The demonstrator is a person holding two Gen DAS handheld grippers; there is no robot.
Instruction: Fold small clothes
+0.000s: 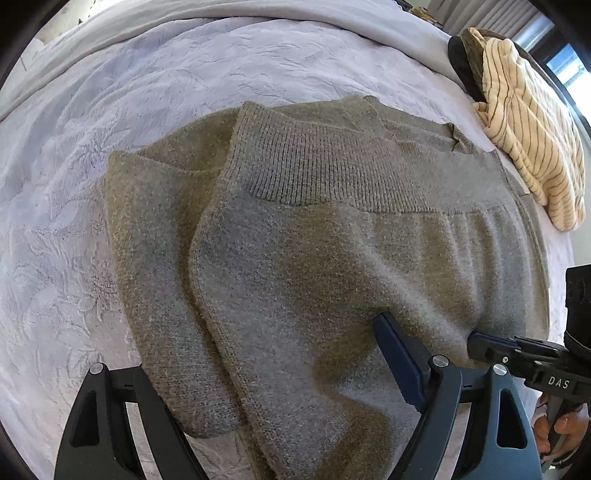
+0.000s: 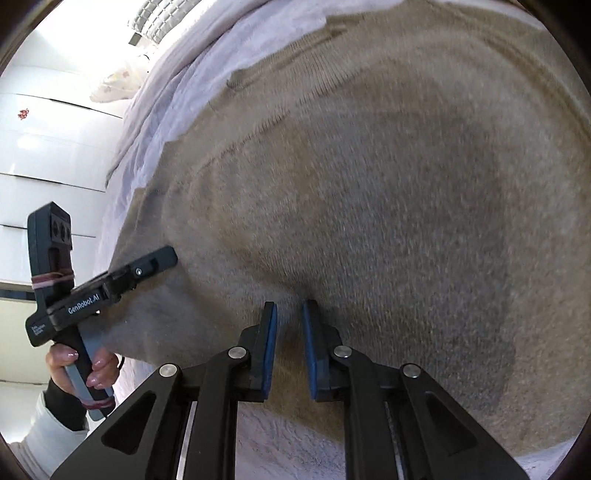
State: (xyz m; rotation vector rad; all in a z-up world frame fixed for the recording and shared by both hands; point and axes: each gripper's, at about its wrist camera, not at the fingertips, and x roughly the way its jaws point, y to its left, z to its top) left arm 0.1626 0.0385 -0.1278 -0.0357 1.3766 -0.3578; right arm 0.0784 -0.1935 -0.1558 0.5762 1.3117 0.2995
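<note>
A grey-olive knitted sweater (image 1: 295,240) lies partly folded on a pale lavender bedspread (image 1: 74,184), its ribbed hem toward the far side. My left gripper (image 1: 266,332) stands wide open over the sweater's near part. Its blue right pad (image 1: 399,354) rests on top of the knit, and its left fingertip is hidden under the sweater's edge. In the right wrist view the sweater (image 2: 388,184) fills the frame. My right gripper (image 2: 290,306) is shut on a small pinch of it, and the knit puckers at the tips. The left gripper (image 2: 155,262) touches the sweater's left edge there.
A cream striped garment (image 1: 528,122) lies heaped on a dark item (image 1: 461,62) at the bed's far right. A grey sheet (image 1: 258,11) runs along the back. White panelled furniture (image 2: 44,147) stands beyond the bed's edge. A hand (image 2: 92,369) grips the left handle.
</note>
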